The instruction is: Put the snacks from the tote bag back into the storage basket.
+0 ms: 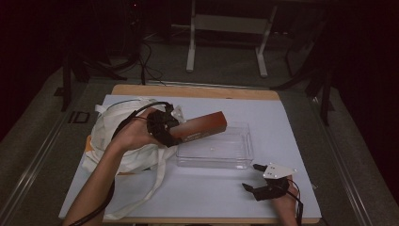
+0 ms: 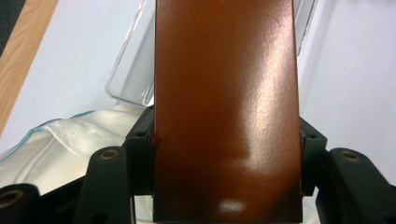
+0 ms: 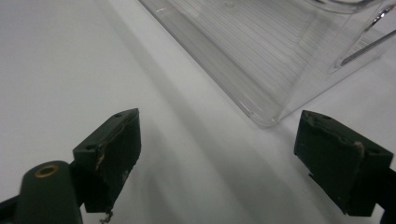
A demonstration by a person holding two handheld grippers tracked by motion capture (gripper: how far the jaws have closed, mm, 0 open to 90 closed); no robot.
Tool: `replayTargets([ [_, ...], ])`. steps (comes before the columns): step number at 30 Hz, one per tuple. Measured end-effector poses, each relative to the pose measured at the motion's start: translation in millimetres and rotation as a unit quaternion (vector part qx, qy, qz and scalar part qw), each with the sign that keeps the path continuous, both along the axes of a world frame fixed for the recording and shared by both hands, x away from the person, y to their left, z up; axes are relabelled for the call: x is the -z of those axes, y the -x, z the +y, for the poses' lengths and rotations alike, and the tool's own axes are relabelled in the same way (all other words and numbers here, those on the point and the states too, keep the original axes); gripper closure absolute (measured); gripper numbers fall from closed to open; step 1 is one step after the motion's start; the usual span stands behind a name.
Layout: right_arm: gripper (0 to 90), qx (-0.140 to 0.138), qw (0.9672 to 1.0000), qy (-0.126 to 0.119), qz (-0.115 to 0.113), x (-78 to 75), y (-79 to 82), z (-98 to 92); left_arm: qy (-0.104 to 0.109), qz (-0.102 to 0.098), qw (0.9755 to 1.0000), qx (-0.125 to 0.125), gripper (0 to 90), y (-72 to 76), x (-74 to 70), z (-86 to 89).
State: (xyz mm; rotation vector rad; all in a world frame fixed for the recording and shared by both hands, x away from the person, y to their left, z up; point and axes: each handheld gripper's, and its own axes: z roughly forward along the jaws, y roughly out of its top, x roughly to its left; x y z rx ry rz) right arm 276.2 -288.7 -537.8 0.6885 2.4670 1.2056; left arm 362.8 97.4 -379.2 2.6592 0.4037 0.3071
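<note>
My left gripper (image 1: 170, 131) is shut on a long brown box (image 1: 202, 126), holding it tilted over the left end of a clear plastic tray (image 1: 235, 162). In the left gripper view the brown box (image 2: 224, 107) stands between the two black jaws, with the clear tray (image 2: 133, 70) behind it. A white cloth bag (image 1: 117, 127) lies under my left hand. My right gripper (image 1: 251, 176) rests open on the white sheet just in front of the tray's near right corner. In the right gripper view its jaws stand wide apart (image 3: 217, 149) with the tray corner (image 3: 266, 116) beyond them.
The white sheet (image 1: 197, 188) covers a wooden table (image 1: 197, 91). The bag's long straps (image 1: 155, 183) trail toward the front edge. Dark floor, cables and a white table frame (image 1: 226, 28) lie beyond the far edge.
</note>
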Motion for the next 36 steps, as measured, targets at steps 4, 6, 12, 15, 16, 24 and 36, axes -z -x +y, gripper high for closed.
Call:
replayTargets([
  [4,14.8,0.0,1.0,0.0,0.0,0.0,-0.1,-0.1,0.0,0.003,1.0,0.004,43.3,0.1,2.6,-3.1],
  [6,14.9,0.0,1.0,0.001,-0.001,0.0,0.0,0.0,-0.001,0.005,1.0,0.008,43.3,0.2,4.1,-4.8],
  [12,14.8,-0.001,1.0,0.0,0.0,0.0,-0.2,-0.1,-0.007,0.009,0.9998,0.017,43.3,-0.3,7.9,-9.3],
  [15,14.9,-0.001,1.0,0.0,0.0,0.0,-0.2,-0.1,-0.01,0.011,0.9996,0.023,43.3,-1.1,9.2,-10.9],
  [16,14.8,-0.001,1.0,0.0,0.0,0.0,-0.2,-0.1,-0.009,0.013,0.9996,0.025,43.3,-1.0,10.0,-11.5],
  [24,14.8,-0.001,1.0,0.001,0.001,0.0,-0.3,0.0,-0.014,0.008,0.9989,0.044,43.3,-0.4,15.3,-15.0],
  [36,14.8,0.0,1.0,0.0,0.001,0.0,-0.1,-0.2,-0.026,0.007,0.9967,0.076,43.2,1.0,21.8,-19.7],
])
